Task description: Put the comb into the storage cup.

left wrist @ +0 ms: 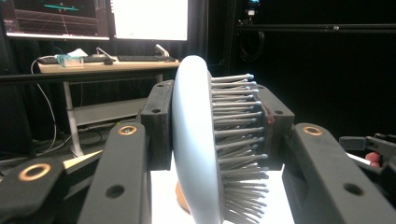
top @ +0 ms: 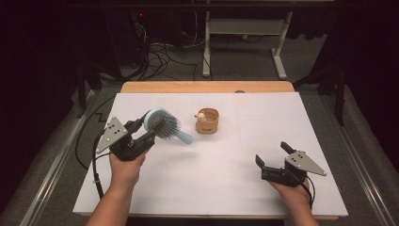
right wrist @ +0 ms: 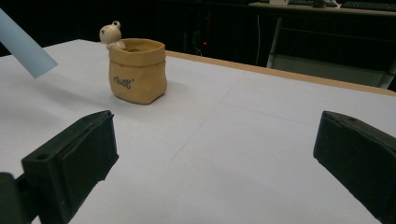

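Nearest the high camera, two forearms reach in over the front edge of the table (top: 226, 188), each hand holding a gripper. Low on the right, the right gripper (top: 275, 157) rests with its jaws spread wide and nothing between them. Up on the left, the left gripper (top: 143, 129) has its jaws pinched on the round head of a pale blue hairbrush (top: 162, 123), one pad on the smooth back and the other against the bristles; the brush hangs clear of the table, handle pointing right and down toward a small tan pot (top: 207, 121) with a little bear figure on its rim.

If the brush is bound for the pot, I would tip the handle more steeply, bring its end over the opening before lowering, and let the idle gripper steady the light pot, since bristles give and the head could twist.

White sheeting covers the table, with a wooden strip along the far edge. Beyond lie grey carpet, tangled cables, a white desk frame and a dark room.
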`<state>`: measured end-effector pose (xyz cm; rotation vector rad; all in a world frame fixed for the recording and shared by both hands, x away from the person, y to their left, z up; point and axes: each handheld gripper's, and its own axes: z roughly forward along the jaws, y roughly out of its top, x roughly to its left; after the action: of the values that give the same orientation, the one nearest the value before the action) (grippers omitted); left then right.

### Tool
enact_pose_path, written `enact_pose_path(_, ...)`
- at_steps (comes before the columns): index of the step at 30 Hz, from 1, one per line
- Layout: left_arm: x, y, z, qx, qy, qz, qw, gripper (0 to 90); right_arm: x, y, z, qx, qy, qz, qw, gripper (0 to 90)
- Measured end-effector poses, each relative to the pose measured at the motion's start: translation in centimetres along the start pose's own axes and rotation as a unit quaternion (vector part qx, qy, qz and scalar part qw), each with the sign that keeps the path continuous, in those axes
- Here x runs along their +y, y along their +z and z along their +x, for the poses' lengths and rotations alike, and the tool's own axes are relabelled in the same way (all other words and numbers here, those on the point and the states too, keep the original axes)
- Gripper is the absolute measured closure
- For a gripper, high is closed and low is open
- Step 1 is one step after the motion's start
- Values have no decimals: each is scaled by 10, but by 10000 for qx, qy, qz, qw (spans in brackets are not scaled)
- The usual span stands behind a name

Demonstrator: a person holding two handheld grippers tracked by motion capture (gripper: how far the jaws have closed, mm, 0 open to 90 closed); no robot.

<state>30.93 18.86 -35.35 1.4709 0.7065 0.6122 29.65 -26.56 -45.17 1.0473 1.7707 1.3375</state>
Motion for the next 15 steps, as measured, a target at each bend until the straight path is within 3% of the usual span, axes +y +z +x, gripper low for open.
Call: enact_pose_path(15, 16, 23, -8, -104, -32, -77, 9999, 574, 1, -1, 0, 1, 10, -45, 10000, 1)
